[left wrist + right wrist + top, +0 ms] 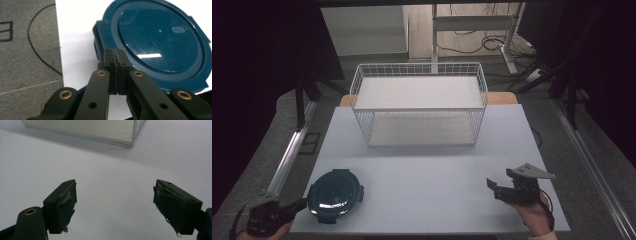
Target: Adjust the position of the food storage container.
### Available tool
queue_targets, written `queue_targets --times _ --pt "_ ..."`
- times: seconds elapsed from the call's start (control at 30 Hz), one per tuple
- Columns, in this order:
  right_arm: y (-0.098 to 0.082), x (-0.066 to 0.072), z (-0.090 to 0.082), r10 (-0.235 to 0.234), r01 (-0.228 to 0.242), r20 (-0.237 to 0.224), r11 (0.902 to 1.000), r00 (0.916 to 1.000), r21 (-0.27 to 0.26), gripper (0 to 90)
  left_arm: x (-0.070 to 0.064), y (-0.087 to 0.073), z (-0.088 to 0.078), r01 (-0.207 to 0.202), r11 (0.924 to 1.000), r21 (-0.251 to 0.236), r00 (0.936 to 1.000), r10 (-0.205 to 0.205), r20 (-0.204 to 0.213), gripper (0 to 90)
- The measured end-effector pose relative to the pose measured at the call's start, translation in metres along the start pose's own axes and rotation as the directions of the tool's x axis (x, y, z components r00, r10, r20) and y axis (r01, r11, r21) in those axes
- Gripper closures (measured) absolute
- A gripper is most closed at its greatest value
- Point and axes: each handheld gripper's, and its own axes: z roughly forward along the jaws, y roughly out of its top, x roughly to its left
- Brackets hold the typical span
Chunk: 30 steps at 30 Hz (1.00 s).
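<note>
A round dark-blue lidded container [334, 195] with clip tabs on its rim sits on the white table [427, 165] near the front left corner. My left gripper [302, 204] lies just left of it, at the table's edge. In the left gripper view its jaws are pressed together at the tips [116, 56], right against the near rim of the container [160, 37], and I see nothing between the pads. My right gripper [492, 189] rests at the front right, held in a hand. Its jaws stand wide apart [113, 195] over bare table.
A white wire basket [419, 70] with a pale shelf board stands at the back middle of the table; its near corner [100, 130] shows in the right gripper view. Grey floor with a black cable [37, 50] lies beyond the table's left edge.
</note>
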Motion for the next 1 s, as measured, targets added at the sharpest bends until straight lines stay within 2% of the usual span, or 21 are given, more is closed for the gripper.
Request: queue_targets --times 0.2,0.27,0.4,0.6,0.7,0.73,1.0 --pt "-0.001 0.000 0.000 0.000 0.000 0.005 1.0000 1.0000 0.006 18.6 0.003 -0.006 0.000 0.013 0.9998 0.012 0.9999 -0.013 0.011 89.3" --pt "-0.001 -0.001 0.000 -0.001 0.000 0.008 1.0000 1.0000 0.008 18.6 0.004 -0.009 0.001 0.013 0.9995 0.028 0.9998 -0.012 -0.016 89.4" --pt "-0.001 -0.002 0.000 0.005 -0.005 0.011 0.9999 0.9999 0.010 18.6 0.006 -0.014 0.007 0.014 0.9982 0.058 0.9999 -0.014 -0.005 89.5" --pt "-0.001 -0.001 0.001 0.003 -0.003 0.013 0.9999 0.9999 0.010 18.6 0.000 -0.014 0.019 0.001 0.9957 0.092 0.9999 -0.003 0.016 89.6" --pt "-0.001 -0.002 0.001 0.005 -0.005 0.014 0.9999 0.9999 0.012 18.6 0.000 -0.015 0.020 0.015 0.9957 0.091 0.9997 -0.017 0.020 89.5" --pt "-0.002 -0.003 0.002 0.003 -0.003 0.017 0.9999 0.9998 0.016 18.6 0.002 -0.014 0.020 0.034 0.9960 0.083 0.9989 -0.037 0.029 89.6" --pt "-0.001 -0.001 0.005 -0.001 0.001 0.014 0.9997 0.9999 0.025 18.6 -0.004 -0.010 0.026 0.018 0.9963 0.085 0.9991 -0.022 0.038 89.8"
